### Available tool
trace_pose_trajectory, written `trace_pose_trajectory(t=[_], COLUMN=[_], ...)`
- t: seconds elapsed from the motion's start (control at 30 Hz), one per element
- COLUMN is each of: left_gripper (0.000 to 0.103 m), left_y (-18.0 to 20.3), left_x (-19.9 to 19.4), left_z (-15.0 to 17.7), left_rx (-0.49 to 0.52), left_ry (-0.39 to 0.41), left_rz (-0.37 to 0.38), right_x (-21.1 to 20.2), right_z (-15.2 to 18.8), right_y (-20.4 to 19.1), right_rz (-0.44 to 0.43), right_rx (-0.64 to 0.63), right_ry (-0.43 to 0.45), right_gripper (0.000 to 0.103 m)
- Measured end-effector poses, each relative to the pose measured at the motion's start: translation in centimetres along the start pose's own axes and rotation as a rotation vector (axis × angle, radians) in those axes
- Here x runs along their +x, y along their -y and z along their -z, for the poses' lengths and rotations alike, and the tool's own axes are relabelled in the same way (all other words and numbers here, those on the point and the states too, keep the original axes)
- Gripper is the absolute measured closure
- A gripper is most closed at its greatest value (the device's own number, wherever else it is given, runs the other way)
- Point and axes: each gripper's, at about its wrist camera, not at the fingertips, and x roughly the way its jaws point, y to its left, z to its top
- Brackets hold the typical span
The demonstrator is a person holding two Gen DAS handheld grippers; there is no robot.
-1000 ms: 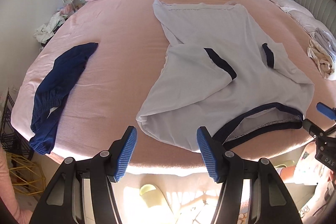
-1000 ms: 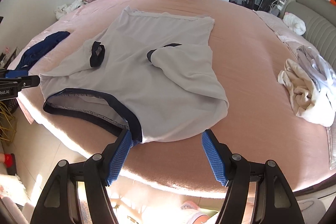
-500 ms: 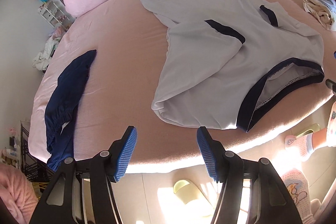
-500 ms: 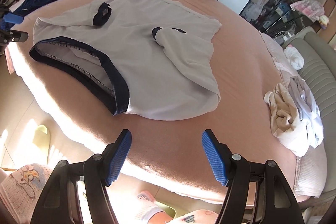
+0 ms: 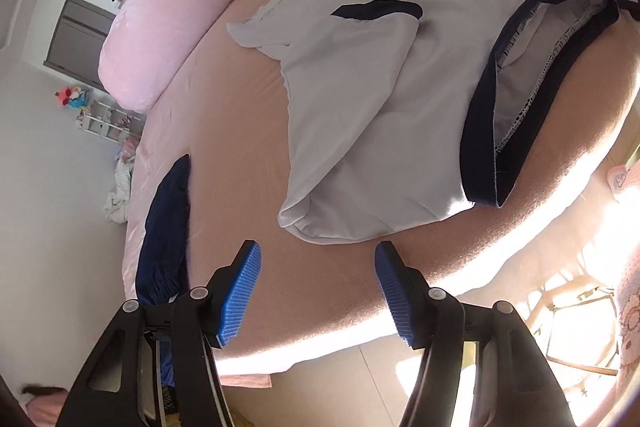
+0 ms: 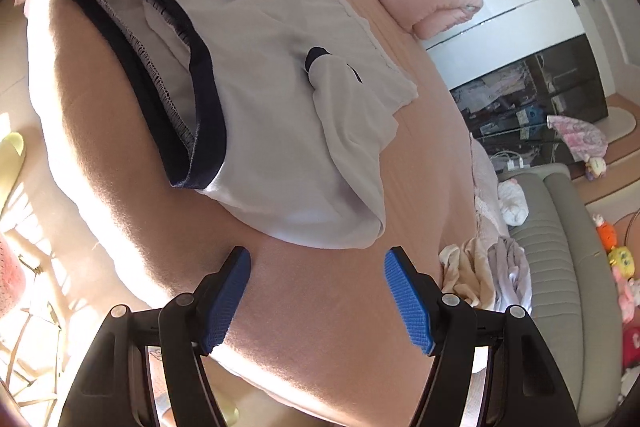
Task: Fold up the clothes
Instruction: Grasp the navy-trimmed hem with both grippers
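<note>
While both of my grippers hover over the near edge of the pink bed (image 5: 240,131), I see the left gripper (image 5: 318,293) spread wide and empty, the right gripper (image 6: 318,295) likewise; the white shirt (image 5: 384,75) with navy trim lies flat ahead, sleeves folded inward, untouched.

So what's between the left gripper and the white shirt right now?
Only bare pink bedsheet lies between the open left gripper and the white shirt, as the left wrist view shows.
</note>
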Motion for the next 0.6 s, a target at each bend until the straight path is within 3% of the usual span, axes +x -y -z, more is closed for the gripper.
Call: trace_pose_trajectory(t=[0.3,0.43,0.6], left_gripper=[0.046,0.04,0.04], left_y=[3.1,4.4,4.5], left_x=[0.0,0.2,-1.2], left_z=[-0.1,0.2,1.9], left_rx=[0.223,0.333,0.427], left_ry=[0.093,0.141,0.191], left_rz=[-0.184,-0.286,-0.256], right_x=[1.0,1.5,1.6], right_z=[-1.6,-2.2,-2.1], right_y=[-2.1,-2.1,-1.8], right_rz=[0.123,0.164,0.151], right_rx=[-0.157,-0.187,-0.19], right_ry=[0.059,0.078,0.089], right_gripper=[0.033,0.024,0.023])
